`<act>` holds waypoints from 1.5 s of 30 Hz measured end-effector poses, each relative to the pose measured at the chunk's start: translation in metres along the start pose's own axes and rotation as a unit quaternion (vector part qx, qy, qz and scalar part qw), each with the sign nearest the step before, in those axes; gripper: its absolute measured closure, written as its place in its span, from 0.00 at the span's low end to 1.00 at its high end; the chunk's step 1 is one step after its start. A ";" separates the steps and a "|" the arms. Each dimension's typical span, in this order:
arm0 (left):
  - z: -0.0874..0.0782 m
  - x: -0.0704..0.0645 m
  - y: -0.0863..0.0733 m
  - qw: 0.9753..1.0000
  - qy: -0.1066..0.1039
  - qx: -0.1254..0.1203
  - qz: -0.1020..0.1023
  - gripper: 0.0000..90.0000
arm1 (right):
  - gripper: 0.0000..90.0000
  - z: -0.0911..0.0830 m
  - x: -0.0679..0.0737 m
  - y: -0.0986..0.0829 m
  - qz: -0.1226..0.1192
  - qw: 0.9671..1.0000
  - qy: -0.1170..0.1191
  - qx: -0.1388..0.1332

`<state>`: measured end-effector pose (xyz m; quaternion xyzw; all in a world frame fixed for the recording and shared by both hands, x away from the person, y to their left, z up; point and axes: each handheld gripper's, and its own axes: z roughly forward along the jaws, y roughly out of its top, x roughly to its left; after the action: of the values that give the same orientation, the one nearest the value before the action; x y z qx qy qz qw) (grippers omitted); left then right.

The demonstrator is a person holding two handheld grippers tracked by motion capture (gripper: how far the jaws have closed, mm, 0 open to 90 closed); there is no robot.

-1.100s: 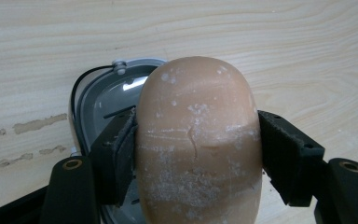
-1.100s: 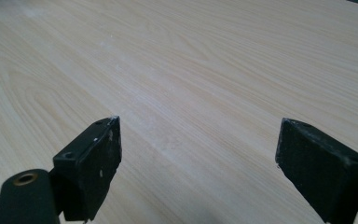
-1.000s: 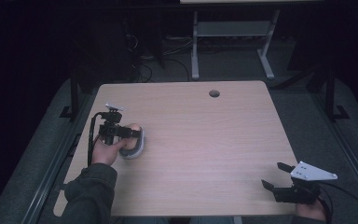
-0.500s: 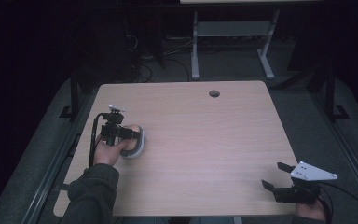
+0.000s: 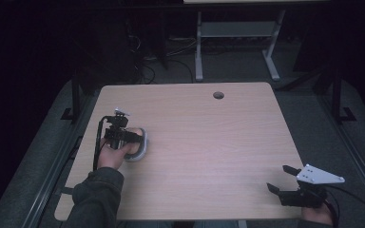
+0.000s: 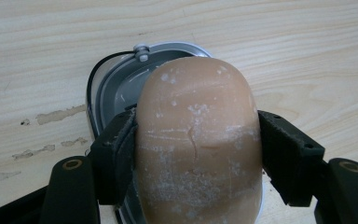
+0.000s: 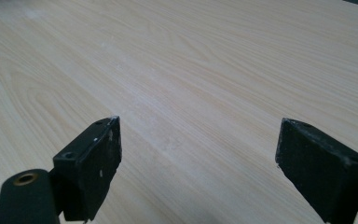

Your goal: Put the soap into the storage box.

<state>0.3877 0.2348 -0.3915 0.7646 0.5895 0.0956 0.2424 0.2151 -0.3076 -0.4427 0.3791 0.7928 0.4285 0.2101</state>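
My left gripper (image 5: 123,137) is shut on a tan oblong bar (image 6: 196,140) flecked with white, which looks like soap. Its jaws press on the bar's two long sides. Right under the bar lies a grey oval dish (image 6: 114,88) with a pale rim and a small knob at its far end; in the high view the dish (image 5: 141,147) sits at the table's left side. Whether the bar touches the dish I cannot tell. My right gripper (image 5: 278,178) hovers open at the table's front right corner, and in its own view the right gripper (image 7: 198,140) has only bare wood between its jaws.
The light wooden table (image 5: 209,137) has a round cable hole (image 5: 218,95) near its far edge. Scuff marks (image 6: 51,116) mark the wood beside the dish. A white desk frame (image 5: 237,42) stands on the dark floor beyond the table.
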 end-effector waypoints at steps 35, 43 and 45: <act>0.008 0.001 0.001 1.000 0.022 0.016 -0.003 0.36 | 0.15 -0.002 0.000 0.000 0.001 1.000 -0.001 0.000; 0.008 0.000 0.001 1.000 0.026 0.016 0.003 0.35 | 0.15 -0.003 -0.002 -0.001 -0.003 1.000 -0.004 -0.002; 0.009 0.000 0.001 1.000 0.026 0.016 0.003 0.35 | 0.15 -0.003 -0.002 -0.001 -0.003 1.000 -0.003 -0.002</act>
<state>0.3919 0.2325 -0.3985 0.7674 0.5949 0.1062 0.2142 0.2141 -0.3104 -0.4419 0.3777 0.7924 0.4282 0.2148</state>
